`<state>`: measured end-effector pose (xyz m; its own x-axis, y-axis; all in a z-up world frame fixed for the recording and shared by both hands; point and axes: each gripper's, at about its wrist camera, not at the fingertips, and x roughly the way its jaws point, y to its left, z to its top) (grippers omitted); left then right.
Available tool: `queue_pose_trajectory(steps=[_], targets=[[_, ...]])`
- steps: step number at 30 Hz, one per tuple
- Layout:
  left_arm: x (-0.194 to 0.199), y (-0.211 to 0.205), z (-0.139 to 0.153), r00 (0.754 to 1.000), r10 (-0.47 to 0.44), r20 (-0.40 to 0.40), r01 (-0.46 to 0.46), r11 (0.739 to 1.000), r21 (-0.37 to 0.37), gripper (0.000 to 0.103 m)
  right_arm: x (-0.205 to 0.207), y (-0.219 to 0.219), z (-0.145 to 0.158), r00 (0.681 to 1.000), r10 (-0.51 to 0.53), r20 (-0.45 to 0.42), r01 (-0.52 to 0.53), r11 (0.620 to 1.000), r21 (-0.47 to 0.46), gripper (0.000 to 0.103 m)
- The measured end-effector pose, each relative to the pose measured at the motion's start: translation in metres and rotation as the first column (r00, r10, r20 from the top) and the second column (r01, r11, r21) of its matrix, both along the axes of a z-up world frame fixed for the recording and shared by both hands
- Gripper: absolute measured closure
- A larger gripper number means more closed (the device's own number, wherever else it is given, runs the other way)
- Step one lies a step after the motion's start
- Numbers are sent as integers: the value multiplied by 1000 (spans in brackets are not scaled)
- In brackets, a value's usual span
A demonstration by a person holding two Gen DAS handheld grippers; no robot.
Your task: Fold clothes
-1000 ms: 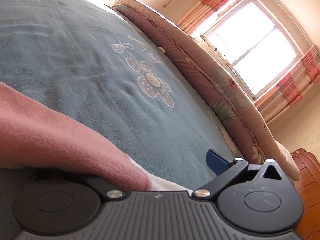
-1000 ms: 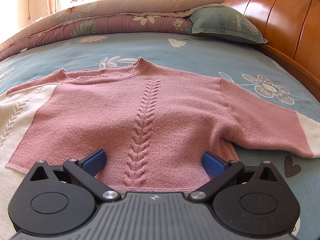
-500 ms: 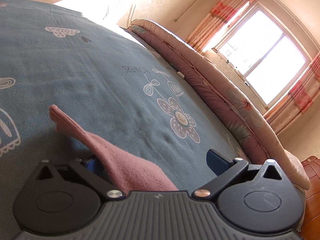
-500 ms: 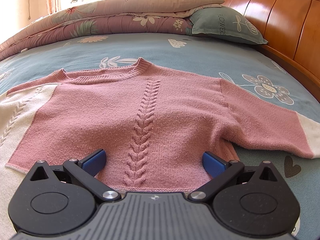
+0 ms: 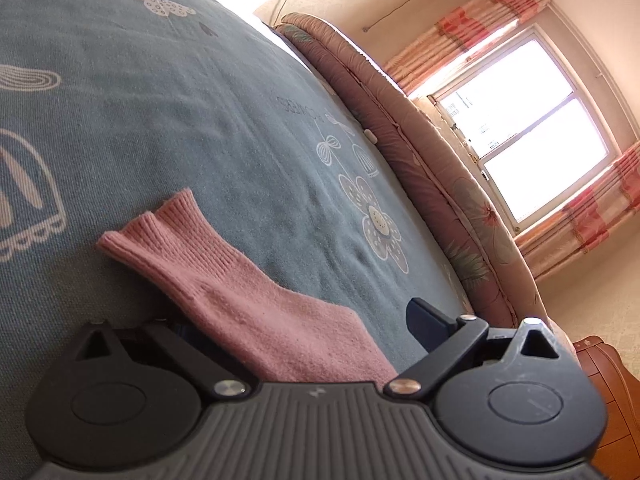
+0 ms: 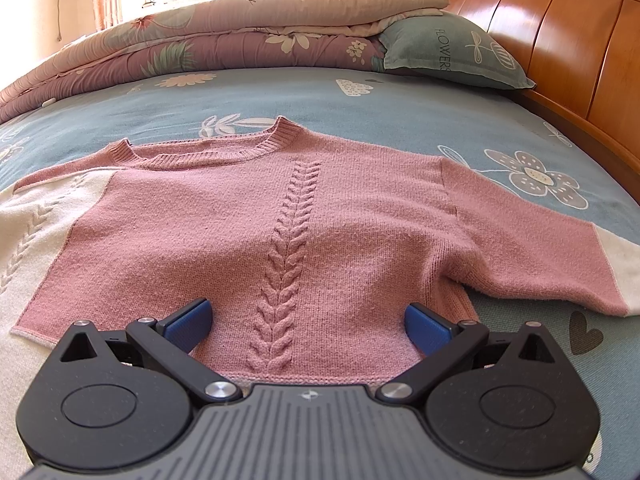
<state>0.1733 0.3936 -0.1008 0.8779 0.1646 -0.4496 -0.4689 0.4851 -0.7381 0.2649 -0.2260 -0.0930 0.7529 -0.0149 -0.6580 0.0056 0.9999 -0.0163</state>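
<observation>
Left view: the left gripper has its jaws wide, just been closing, with a pink sleeve between them on the blue sheet; maybe not pinched.

Right view: the right gripper stands wide open, holding nothing, over the hem of the pink sweater lying flat on the bed.

Sunlit window, wooden headboard, perhaps wallpaper.

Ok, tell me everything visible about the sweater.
The sweater is pink knit, lying flat, front up, on the bedsheet, with a ribbed round collar, a centre cable braid and sleeves spread out, pink then cream. Its hem lies between the open right gripper fingers. A ribbed pink cuff runs between the left gripper fingers, which have just been closing.
</observation>
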Motion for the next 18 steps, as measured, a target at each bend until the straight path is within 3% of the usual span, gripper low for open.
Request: queue_pose_trajectory(steps=[4, 6, 8, 10, 12, 18], targets=[[-11, 7, -6, 1000, 18, 4, -17, 999, -41, 39, 0, 0, 0, 1000, -1, 0, 1, 1000, -1, 0], [-17, 16, -13, 998, 59, -6, -59, 996, -70, 68, 0, 0, 0, 1000, 0, 1, 0, 1000, -1, 0], [-17, 20, -16, 995, 93, -32, -96, 992, -81, 90, 0, 1, 0, 1000, -1, 1, 1, 1000, -1, 0], [-16, 20, -17, 992, 113, -59, -117, 991, -66, 94, 0, 1, 0, 1000, -2, 2, 2, 1000, -1, 0], [-8, 16, -8, 988, 111, -106, -110, 994, 16, 97, -1, 1, 0, 1000, -2, 2, 2, 1000, -1, 0], [2, 28, 32, 984, 158, -80, -147, 981, 123, 98, -1, 0, 0, 1000, -2, 3, 2, 1000, 1, 0]])
